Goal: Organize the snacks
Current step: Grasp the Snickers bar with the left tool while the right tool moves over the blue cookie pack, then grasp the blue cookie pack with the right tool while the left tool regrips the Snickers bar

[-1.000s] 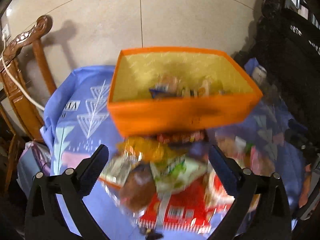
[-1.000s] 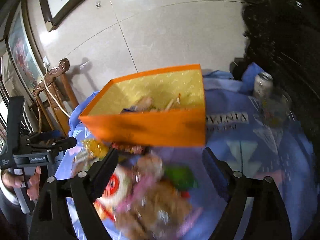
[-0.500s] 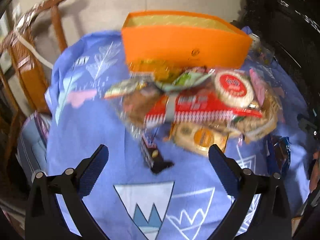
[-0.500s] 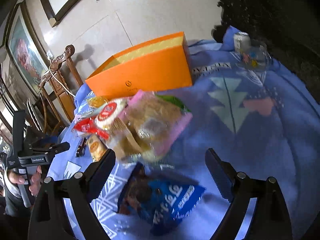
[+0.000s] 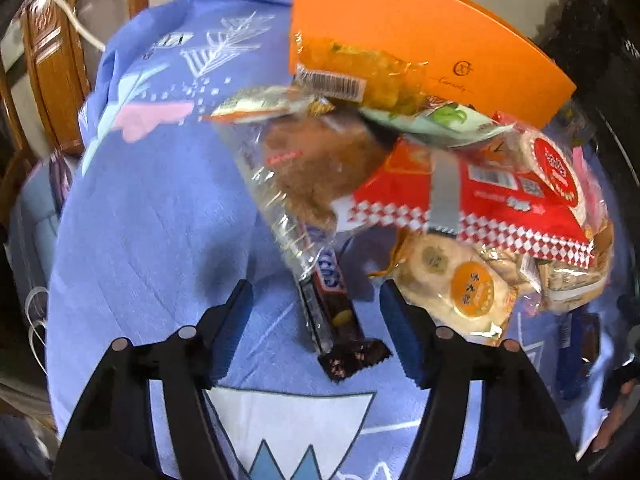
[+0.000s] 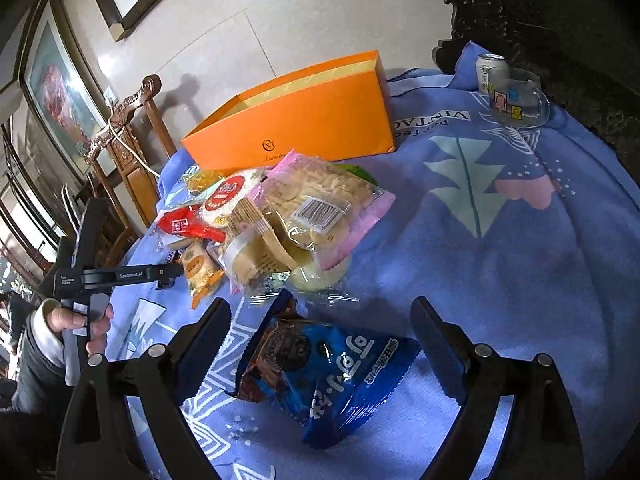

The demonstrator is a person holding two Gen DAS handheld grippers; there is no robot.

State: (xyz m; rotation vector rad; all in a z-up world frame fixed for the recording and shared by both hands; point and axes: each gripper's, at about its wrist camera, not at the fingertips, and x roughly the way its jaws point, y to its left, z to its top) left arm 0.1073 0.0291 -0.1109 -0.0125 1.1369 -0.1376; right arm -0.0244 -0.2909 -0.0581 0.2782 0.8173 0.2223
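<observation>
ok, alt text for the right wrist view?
An open right claw hovers over a blue cookie bag on a blue cloth. Beyond it a snack pile lies before an orange box, with a can and glass cup far right. The left claw enters at left.

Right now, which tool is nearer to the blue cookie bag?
Right. The right tool is open with the blue cookie bag lying between its fingers. The left tool is across the snack pile, open around a chocolate bar.
</observation>
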